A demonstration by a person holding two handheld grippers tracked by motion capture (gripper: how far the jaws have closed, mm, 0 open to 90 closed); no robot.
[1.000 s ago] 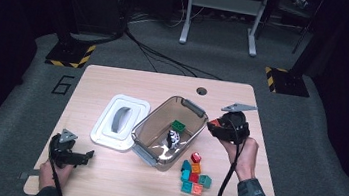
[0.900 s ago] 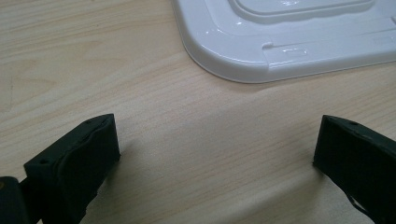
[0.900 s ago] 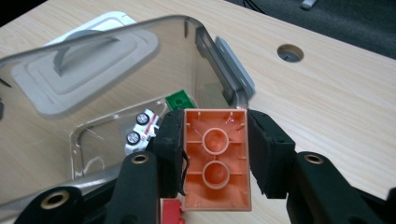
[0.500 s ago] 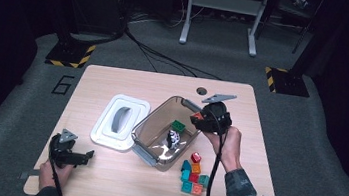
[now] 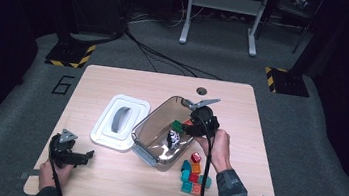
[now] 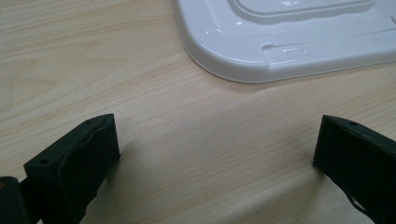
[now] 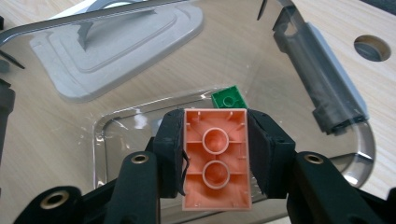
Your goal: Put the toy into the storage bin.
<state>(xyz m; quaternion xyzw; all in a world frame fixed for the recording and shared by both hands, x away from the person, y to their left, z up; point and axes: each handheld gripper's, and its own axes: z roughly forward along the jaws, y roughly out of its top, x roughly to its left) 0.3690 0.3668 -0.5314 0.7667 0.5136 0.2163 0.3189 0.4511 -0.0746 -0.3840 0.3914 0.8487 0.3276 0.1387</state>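
Note:
My right gripper [image 7: 215, 140] is shut on a salmon-orange brick [image 7: 215, 168], whose hollow underside faces the camera. It hangs over the right side of a clear plastic bin [image 5: 142, 147], right gripper [image 5: 191, 125] just above the rim. Inside the bin [image 7: 322, 93] lie a green brick [image 7: 229, 99], also green brick [image 5: 177, 125], and a small black-and-white piece [image 5: 172, 139]. My left gripper [image 5: 85, 156] rests open on the table at the front left, nothing between its jaws. In the left gripper view, the left gripper [image 6: 215, 154] faces bare wood.
The bin's white lid [image 5: 120, 121] lies flat left of the bin, and the lid's corner [image 6: 289, 42] sits just beyond the left jaws. Several coloured bricks [image 5: 193, 176] are piled near the front right. A round hole [image 5: 201, 91] is at the table's far edge.
The right gripper has carried the orange brick leftward and slightly down, from beside the bin's right edge to over its inside. The left gripper has stayed put.

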